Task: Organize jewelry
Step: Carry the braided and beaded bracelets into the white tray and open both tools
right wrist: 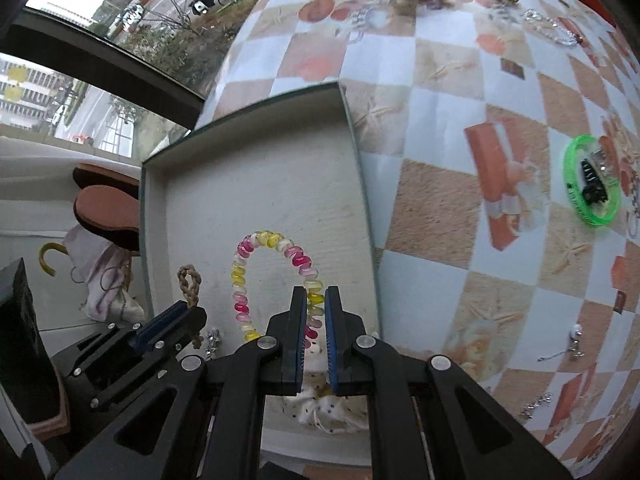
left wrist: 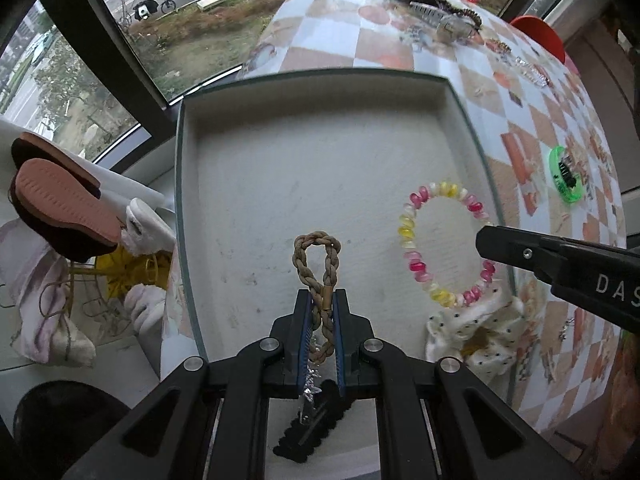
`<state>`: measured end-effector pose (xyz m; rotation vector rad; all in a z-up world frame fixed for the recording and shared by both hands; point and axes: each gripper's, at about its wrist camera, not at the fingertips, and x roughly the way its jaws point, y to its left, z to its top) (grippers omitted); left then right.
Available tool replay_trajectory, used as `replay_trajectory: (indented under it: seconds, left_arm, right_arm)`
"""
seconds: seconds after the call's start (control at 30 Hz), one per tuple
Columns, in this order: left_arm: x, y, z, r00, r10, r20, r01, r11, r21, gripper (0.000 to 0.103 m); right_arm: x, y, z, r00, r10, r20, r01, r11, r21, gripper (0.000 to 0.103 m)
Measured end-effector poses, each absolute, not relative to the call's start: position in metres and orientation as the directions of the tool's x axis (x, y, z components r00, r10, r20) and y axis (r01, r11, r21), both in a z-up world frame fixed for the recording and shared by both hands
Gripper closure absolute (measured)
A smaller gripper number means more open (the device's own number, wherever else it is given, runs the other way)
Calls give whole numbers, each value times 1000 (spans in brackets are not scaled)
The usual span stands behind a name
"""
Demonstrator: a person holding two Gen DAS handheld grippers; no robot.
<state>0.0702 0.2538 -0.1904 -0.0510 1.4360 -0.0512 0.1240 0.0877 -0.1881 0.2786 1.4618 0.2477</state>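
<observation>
A shallow grey-lined box [left wrist: 312,92] lies on the checked tablecloth; it also shows in the right wrist view [right wrist: 248,152]. My left gripper [left wrist: 322,300] is shut on a tan braided rope bracelet [left wrist: 318,248] and holds it over the box floor. My right gripper [right wrist: 316,300] is shut on a pink, yellow and white bead bracelet [right wrist: 240,280], which lies in the box [left wrist: 408,232]. A white dotted scrunchie [left wrist: 476,328] sits in the box's near right corner. A black scrunchie [left wrist: 312,428] lies under my left gripper.
More jewelry lies on the tablecloth: a green bangle around a black clip [right wrist: 592,184], silver chains [right wrist: 552,28], a watch and dark braided pieces [left wrist: 436,12] at the far end. Slippers [left wrist: 64,208] and cloths lie left of the table by the window.
</observation>
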Motion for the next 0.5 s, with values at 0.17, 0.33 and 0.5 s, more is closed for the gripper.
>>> replay_trajectory:
  seconds: [0.17, 0.33, 0.5]
  left_arm:
    - [73, 257, -201, 119, -59, -991, 12, 998, -58, 88]
    - [75, 256, -207, 118, -53, -992, 28, 998, -50, 88]
    - [77, 256, -213, 98, -42, -994, 33, 999, -39, 88]
  right_arm:
    - [132, 95, -203, 68, 306, -950, 7, 952, 308, 94]
    - [136, 98, -214, 49, 289, -956, 6, 957, 290, 94]
    - [136, 102, -224, 39, 280, -959, 8, 960, 281, 94]
